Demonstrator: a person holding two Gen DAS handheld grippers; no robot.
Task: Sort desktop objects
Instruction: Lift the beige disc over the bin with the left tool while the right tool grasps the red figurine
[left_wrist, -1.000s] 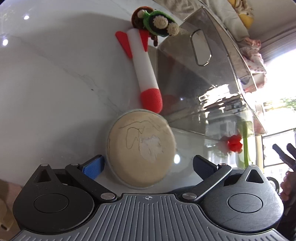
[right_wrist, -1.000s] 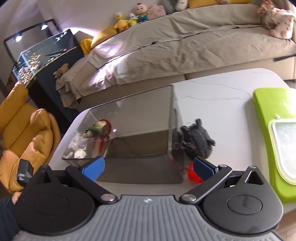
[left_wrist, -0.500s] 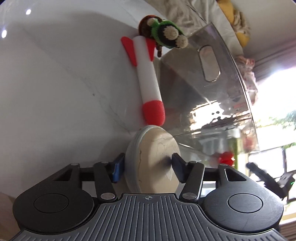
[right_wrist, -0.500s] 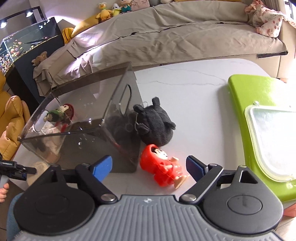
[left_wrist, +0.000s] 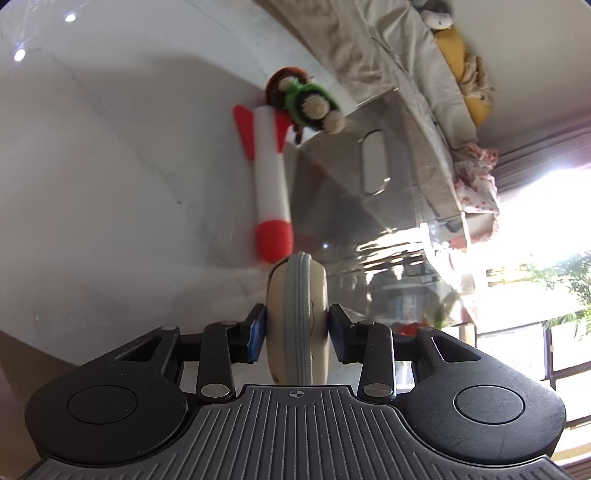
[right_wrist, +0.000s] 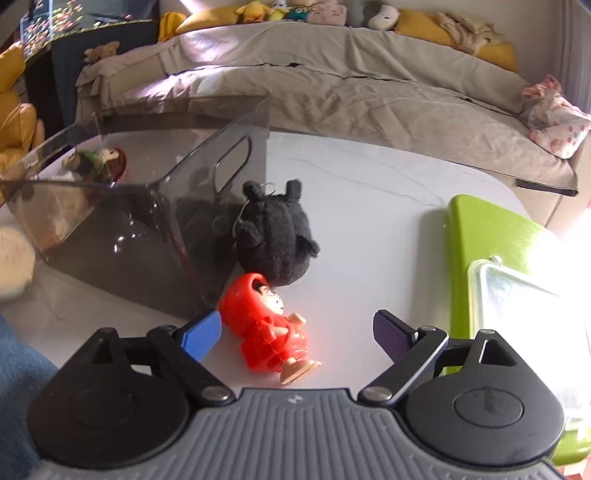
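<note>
My left gripper (left_wrist: 296, 326) is shut on a round beige zip pouch (left_wrist: 297, 317), held edge-on above the white table. A red and white foam rocket (left_wrist: 271, 184) and a crocheted green doll (left_wrist: 306, 101) lie beside the smoky clear bin (left_wrist: 369, 206). My right gripper (right_wrist: 295, 332) is open, low over the table, with a red hooded figurine (right_wrist: 267, 325) lying between its fingers, nearer the left one. A black plush (right_wrist: 275, 236) lies just beyond it against the bin (right_wrist: 129, 221). The pouch shows blurred at the left edge of the right wrist view (right_wrist: 13, 254).
A lime green tray (right_wrist: 491, 236) with a clear lid (right_wrist: 524, 306) sits at the table's right. A sofa (right_wrist: 332, 81) with stuffed toys runs behind the table. The bin stands near the table's far left edge.
My left gripper closed on the pouch and turned it up on edge, lifting it. My right gripper swung right and moved down to the red figurine.
</note>
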